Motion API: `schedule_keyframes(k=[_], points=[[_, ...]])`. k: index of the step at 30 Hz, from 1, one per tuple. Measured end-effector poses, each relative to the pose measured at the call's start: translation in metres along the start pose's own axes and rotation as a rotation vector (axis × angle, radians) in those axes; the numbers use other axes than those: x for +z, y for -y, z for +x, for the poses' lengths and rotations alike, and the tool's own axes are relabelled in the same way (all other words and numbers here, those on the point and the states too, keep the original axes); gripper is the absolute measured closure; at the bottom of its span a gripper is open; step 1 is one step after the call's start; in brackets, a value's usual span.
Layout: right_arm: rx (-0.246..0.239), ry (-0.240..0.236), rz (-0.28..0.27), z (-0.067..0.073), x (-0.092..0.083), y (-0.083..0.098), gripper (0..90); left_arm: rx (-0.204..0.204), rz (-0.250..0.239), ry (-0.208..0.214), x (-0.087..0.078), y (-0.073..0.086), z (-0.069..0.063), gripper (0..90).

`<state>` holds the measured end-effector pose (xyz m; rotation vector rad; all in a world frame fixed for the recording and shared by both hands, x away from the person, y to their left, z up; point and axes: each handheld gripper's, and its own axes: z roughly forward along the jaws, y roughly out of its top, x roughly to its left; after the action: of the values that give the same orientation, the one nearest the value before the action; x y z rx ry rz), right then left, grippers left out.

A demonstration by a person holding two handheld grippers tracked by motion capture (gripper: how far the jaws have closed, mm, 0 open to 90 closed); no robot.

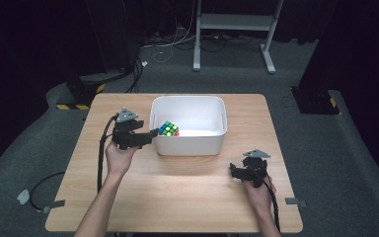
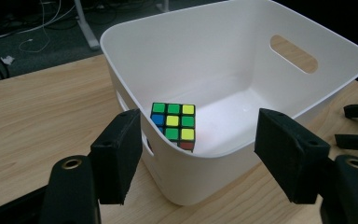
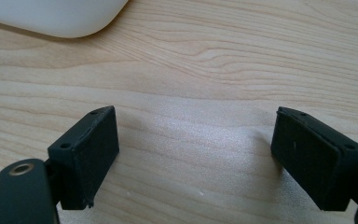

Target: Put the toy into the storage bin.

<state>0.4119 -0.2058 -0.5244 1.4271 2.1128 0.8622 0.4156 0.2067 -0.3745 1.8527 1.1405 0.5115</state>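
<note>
cube rests in the tub, both claws empty

the puzzle cube (image 2: pixel 173 127) lies inside the white tub (image 2: pixel 307 100), against its near wall. that wall stands between the left gripper (image 2: pixel 198 158) and the cube; its jaws gape apart. the right gripper (image 3: pixel 196 158), likewise spread, rests over bare table (image 3: pixel 205 74).

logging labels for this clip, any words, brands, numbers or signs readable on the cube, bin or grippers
None to read.
Cube: plain colour stickers, no print.
Bin: plain white, no label.
Left gripper and right gripper: plain black jaws, no marking.
Yellow-black stripes on the floor: no words.
</note>
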Motion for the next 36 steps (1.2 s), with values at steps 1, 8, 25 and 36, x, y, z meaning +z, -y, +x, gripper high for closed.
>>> schedule_keyframes(k=[1, 8, 25, 36], points=[[0.000, 0.000, 0.000, 0.000, 0.000, 0.000, 14.8, 0.001, 0.001, 0.003, -0.001, 0.001, 0.001, 32.2], [0.000, 0.000, 0.000, 0.000, 0.000, 0.000, 14.8, -0.015, 0.002, 0.010, -0.005, 0.006, 0.002, 32.0], [0.000, 0.000, 0.000, 0.000, 0.000, 0.000, 14.8, -0.022, -0.021, -0.005, -0.016, 0.016, 0.003, 28.4], [0.000, 0.000, 0.000, 0.000, 0.000, 0.000, 14.8, -0.038, -0.040, -0.018, -0.024, 0.023, 0.009, 27.0]])
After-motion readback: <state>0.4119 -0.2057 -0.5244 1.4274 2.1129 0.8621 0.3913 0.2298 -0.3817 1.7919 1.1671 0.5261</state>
